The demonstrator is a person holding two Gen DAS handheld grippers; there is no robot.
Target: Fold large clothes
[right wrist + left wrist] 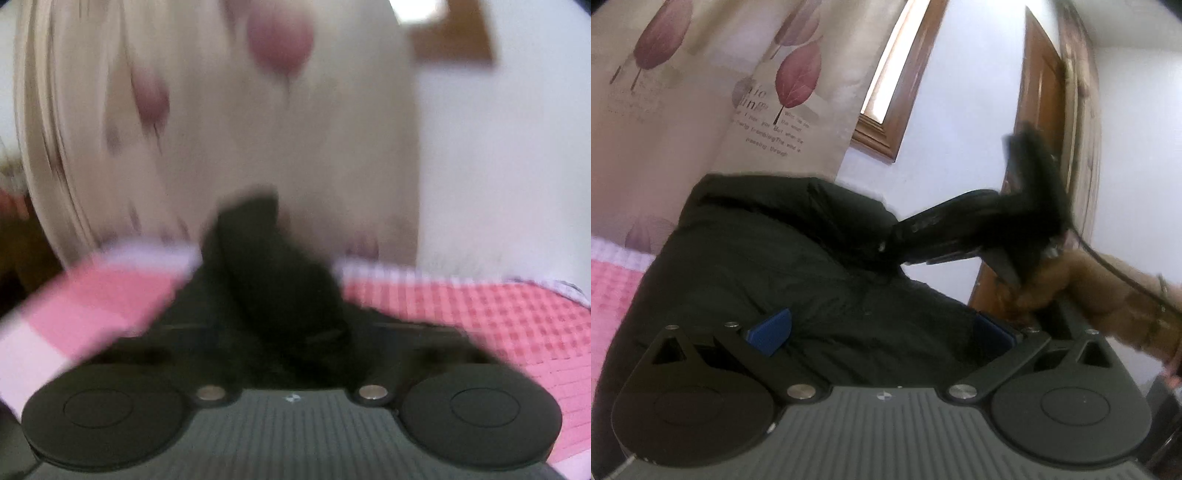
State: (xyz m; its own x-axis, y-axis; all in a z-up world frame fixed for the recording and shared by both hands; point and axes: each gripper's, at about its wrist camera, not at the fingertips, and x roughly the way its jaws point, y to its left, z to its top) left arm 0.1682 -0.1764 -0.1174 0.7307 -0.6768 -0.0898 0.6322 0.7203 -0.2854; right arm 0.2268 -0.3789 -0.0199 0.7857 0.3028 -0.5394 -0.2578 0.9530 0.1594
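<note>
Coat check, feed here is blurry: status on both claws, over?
Left claw wide open around black coat. Right claw shut on coat. Nothing blocking on pink bedspread.

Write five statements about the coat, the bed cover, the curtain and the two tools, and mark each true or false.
1. The garment is black. True.
2. The bed cover is plain blue. False: it is pink check with a pale edge.
3. The curtain bears a leaf print. True.
4. The left tool is clamped shut on nothing. False: its blue pads stand apart with black cloth bunched between them.
5. The right tool meets the garment at its far edge, seen from the left wrist. True.
</note>
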